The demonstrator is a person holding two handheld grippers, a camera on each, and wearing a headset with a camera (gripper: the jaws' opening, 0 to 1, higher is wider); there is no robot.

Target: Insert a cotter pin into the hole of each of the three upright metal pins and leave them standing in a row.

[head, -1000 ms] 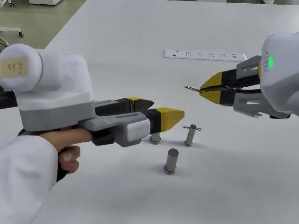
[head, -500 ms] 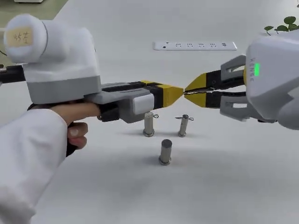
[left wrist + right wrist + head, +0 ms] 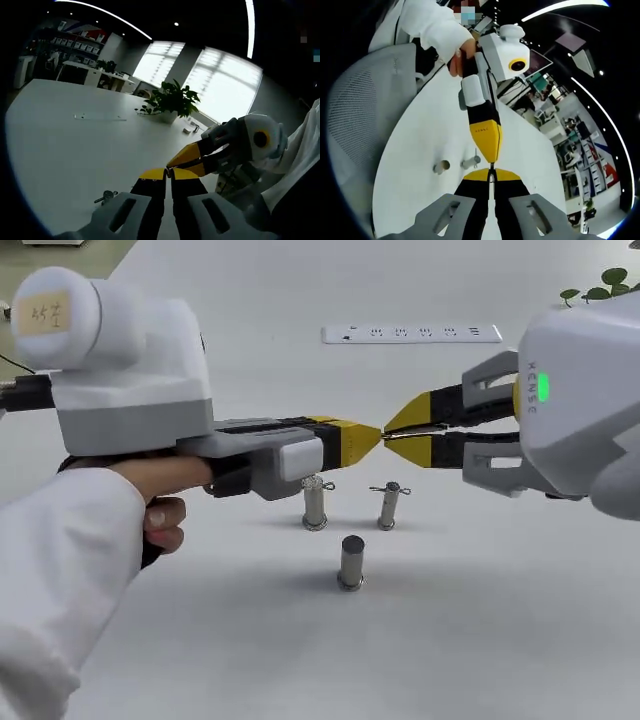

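Three upright metal pins stand on the white table (image 3: 500, 620). The back left pin (image 3: 315, 503) and the back right pin (image 3: 388, 506) each carry a cotter pin through the top. The front pin (image 3: 351, 560) is bare. Above them my left gripper (image 3: 374, 437) and right gripper (image 3: 394, 435) meet tip to tip. A thin cotter pin (image 3: 385, 436) bridges the two tips, and both grippers are shut on it. In the right gripper view the cotter pin (image 3: 491, 174) sticks out of my right gripper (image 3: 491, 179) into the left gripper's tip (image 3: 492, 159).
A white power strip (image 3: 412, 334) lies at the back of the table. A potted plant (image 3: 600, 285) sits at the far right. A grey mesh chair (image 3: 360, 125) stands beside the table. A hand and white sleeve (image 3: 70, 570) hold the left gripper.
Both grippers have come together above the upright pins. The left gripper's jaws, apart a second ago, have closed on the free end of the cotter pin held by the right gripper.
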